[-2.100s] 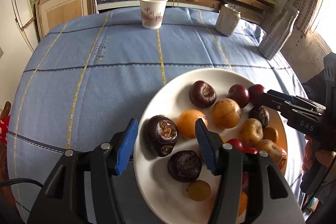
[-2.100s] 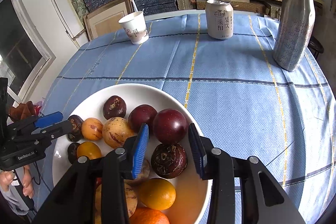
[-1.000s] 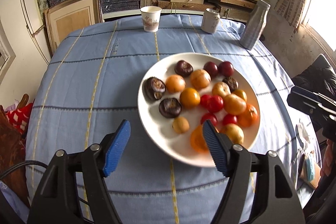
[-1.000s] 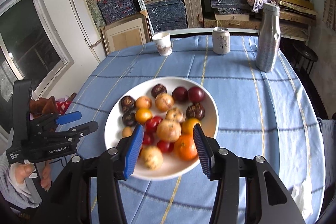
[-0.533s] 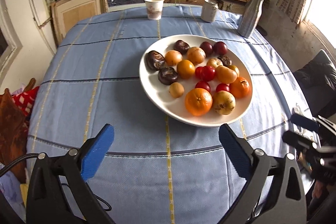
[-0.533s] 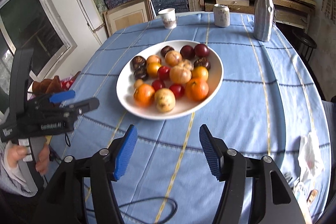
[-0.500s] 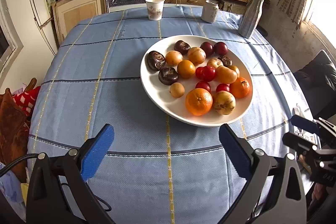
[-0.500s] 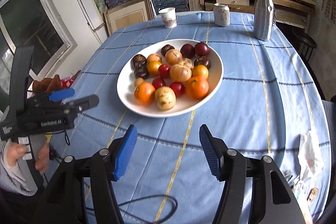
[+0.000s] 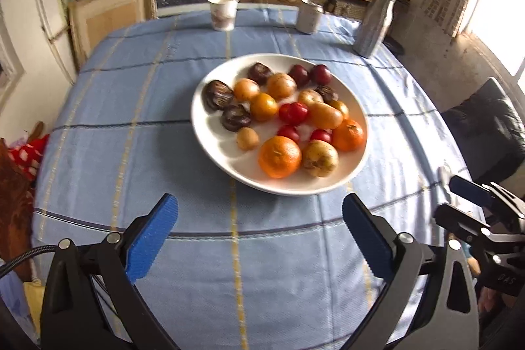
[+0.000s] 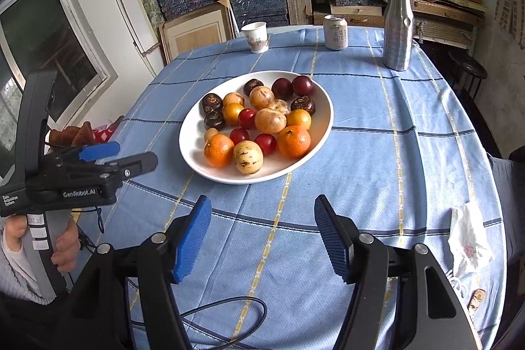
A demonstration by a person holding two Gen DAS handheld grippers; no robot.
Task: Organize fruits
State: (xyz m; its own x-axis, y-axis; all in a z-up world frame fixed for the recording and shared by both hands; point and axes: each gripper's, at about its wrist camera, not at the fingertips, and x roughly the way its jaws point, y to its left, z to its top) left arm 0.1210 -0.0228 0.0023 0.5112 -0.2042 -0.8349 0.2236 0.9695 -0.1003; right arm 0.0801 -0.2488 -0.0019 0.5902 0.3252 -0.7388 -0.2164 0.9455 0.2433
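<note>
A white plate (image 9: 210, 140) (image 10: 190, 150) sits mid-table, holding several fruits: oranges (image 9: 279, 156) (image 10: 293, 141), red tomatoes (image 9: 293, 113) (image 10: 246, 118), dark passion fruits (image 9: 216, 95) (image 10: 211, 102) and yellowish ones (image 10: 248, 157). My left gripper (image 9: 259, 238) stands wide open over bare cloth in front of the plate, nothing between its blue pads. My right gripper (image 10: 262, 235) hovers short of the plate too, its jaws opening with nothing between them. Each gripper shows in the other's view: the left gripper (image 10: 108, 158), the right gripper (image 9: 459, 199).
At the table's far edge stand a paper cup (image 9: 223, 12) (image 10: 257, 36), a drink can (image 9: 308, 15) (image 10: 335, 31) and a metal bottle (image 9: 374, 22) (image 10: 397, 25). A crumpled wrapper (image 10: 469, 238) lies near the right edge. Shelves of boxes stand behind; a hand (image 10: 62, 245) holds the left handle.
Both grippers drew back from the plate, which now lies farther off and fully in view. Their jaws opened wider, and no fruit was carried away.
</note>
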